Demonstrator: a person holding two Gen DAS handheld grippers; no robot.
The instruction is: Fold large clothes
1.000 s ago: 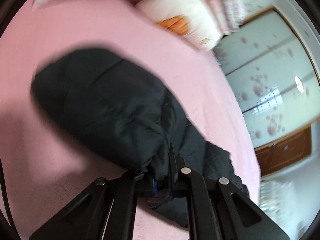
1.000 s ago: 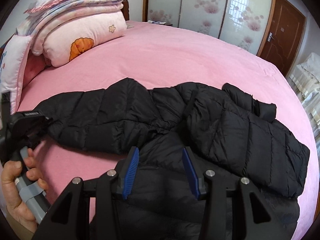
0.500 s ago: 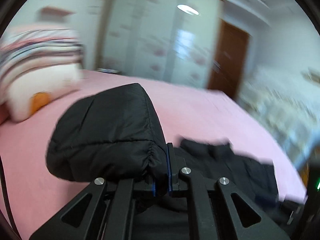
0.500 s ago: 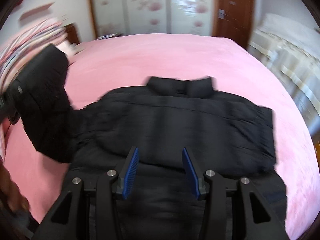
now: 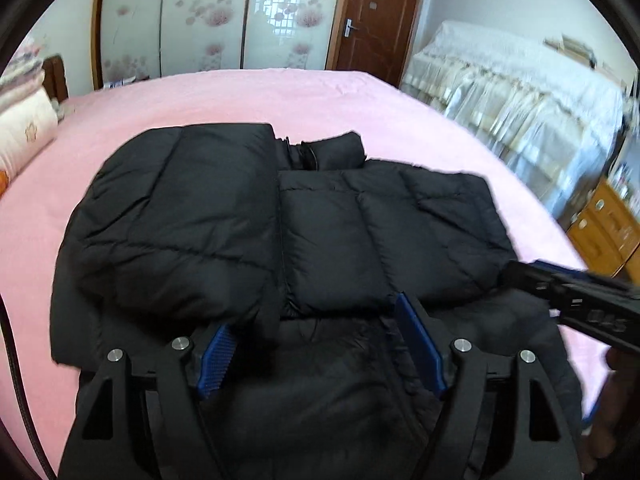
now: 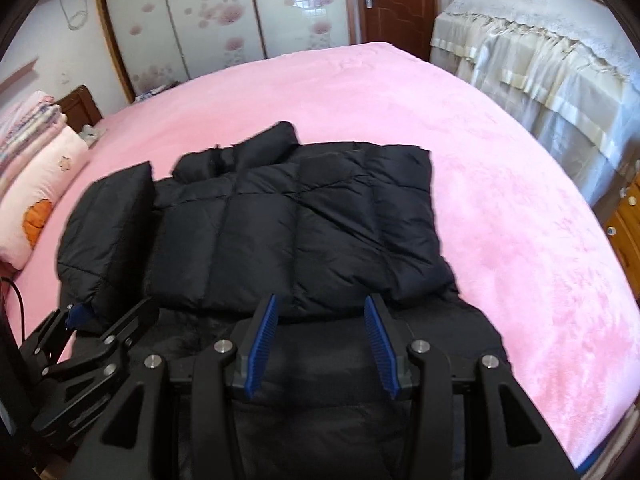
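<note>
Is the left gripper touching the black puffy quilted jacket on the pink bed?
Touching. The right wrist view shows the left gripper with its jaws open and its blue-padded tip pressed into the folded sleeve end of the black puffy quilted jacket.

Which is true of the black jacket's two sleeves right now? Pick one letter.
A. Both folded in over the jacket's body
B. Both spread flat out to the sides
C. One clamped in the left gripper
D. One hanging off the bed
A: both sleeves lie folded over the jacket on the bed, and the left gripper is open.

Black quilted puffer jacket (image 6: 296, 232), lying flat on the pink bed, both sleeves folded inward across its body, collar at the far end
</note>
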